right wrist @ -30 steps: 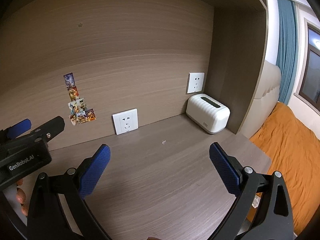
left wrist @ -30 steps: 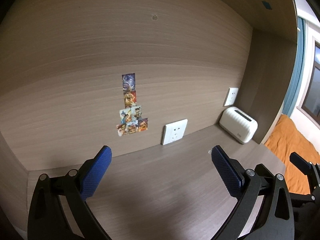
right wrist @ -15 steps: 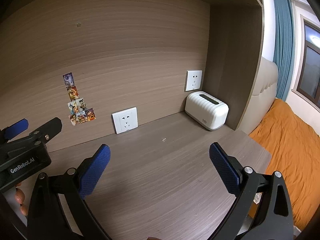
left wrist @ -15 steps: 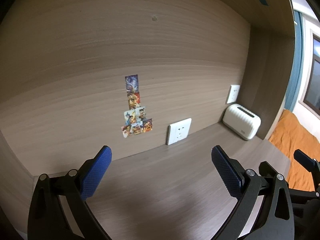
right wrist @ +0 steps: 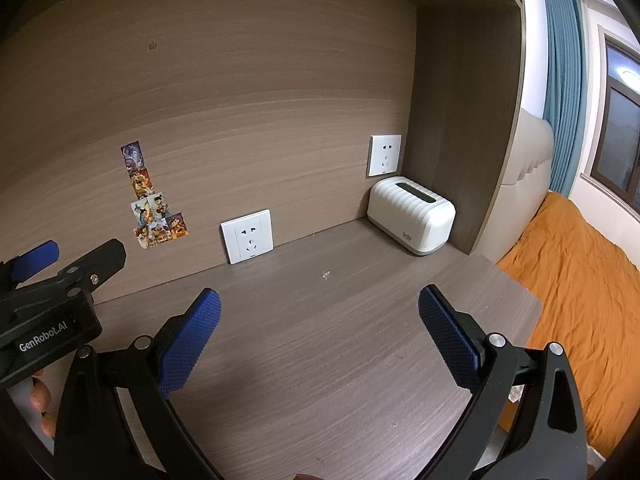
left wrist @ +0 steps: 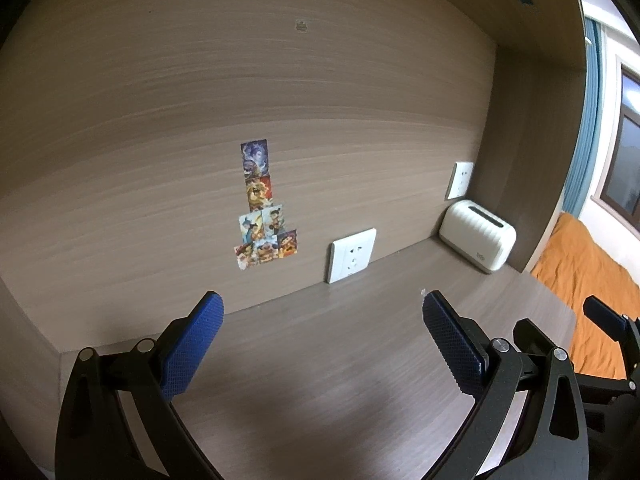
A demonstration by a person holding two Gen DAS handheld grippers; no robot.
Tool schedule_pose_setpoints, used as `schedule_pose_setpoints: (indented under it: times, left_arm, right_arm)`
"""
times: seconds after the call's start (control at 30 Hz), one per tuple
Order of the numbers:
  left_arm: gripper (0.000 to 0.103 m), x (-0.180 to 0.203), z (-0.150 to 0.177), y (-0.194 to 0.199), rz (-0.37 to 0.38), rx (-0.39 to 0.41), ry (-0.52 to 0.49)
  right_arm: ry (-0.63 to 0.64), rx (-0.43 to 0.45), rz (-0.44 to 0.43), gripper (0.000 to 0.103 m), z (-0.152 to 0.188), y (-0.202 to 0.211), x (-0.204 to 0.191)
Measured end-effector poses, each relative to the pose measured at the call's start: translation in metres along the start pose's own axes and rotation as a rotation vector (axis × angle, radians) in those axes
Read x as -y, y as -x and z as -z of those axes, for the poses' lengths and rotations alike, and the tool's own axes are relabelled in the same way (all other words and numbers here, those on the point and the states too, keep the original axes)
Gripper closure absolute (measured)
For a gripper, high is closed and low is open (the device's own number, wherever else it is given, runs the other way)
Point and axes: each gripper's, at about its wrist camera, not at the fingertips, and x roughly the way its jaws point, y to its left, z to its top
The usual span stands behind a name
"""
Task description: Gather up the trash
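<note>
Scrap (right wrist: 326, 275) lies on the desk (right wrist: 320, 360) near the white box (right wrist: 412, 216), ahead of the empty, spread right tongs (right wrist: 320, 330); left tongs (left wrist: 322, 338), also spread, sit farther off.

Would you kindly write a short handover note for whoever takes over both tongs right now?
Left tongs: open, empty, above the brown wood-grain desk.
Right tongs: open, empty, beside the left ones.
Trash: one tiny white scrap lies on the desk, ahead of the right tongs, in front of the white ribbed box with a top slot.
Done: nothing picked up yet.
Left: grasp the scrap, probably with the right tongs; no bin is in view.
</note>
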Motion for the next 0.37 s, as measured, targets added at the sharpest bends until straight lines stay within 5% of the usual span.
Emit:
schedule_pose_setpoints:
  times: [0.37]
  left_arm:
    - [0.005,0.002,-0.0011,-0.0092,-0.009,-0.013,-0.012]
  right_arm:
    - [0.004,-0.015,-0.006,0.004,0.0001,-0.0083,-0.0026]
